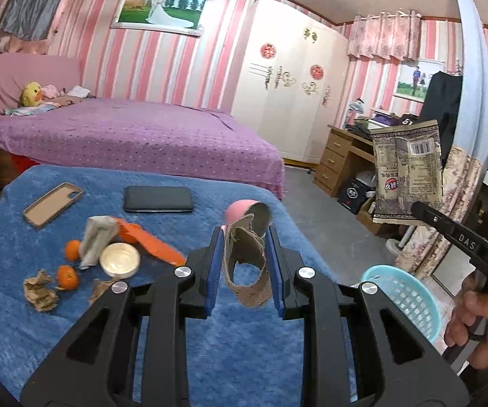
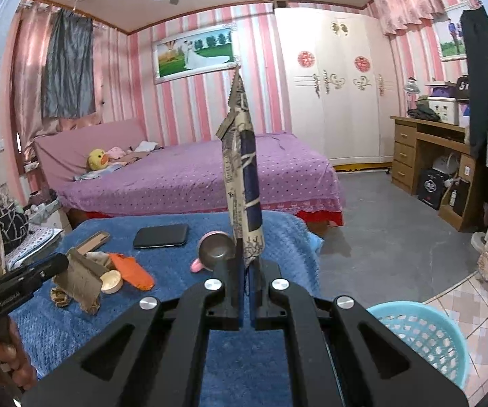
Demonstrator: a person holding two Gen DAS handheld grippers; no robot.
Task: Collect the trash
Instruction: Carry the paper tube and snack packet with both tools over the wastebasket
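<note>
Wrapper (image 1: pixel 407 173) barcode side only in left view; basket (image 2: pixel 424 339) below.

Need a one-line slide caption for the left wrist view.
Left gripper clamps torn cardboard tube; right gripper holds snack wrapper above blue basket.

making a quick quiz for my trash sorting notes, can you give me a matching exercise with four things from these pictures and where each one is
Things:
1. torn brown cardboard tube
2. printed snack wrapper
3. black smartphone
4. light blue perforated plastic basket

Places:
A. lying flat on the blue blanket
B. pinched in the right gripper
C. on the floor beside the table
D. clamped in the left gripper

Pairs: 1-D, 2-B, 3-A, 4-C
</note>
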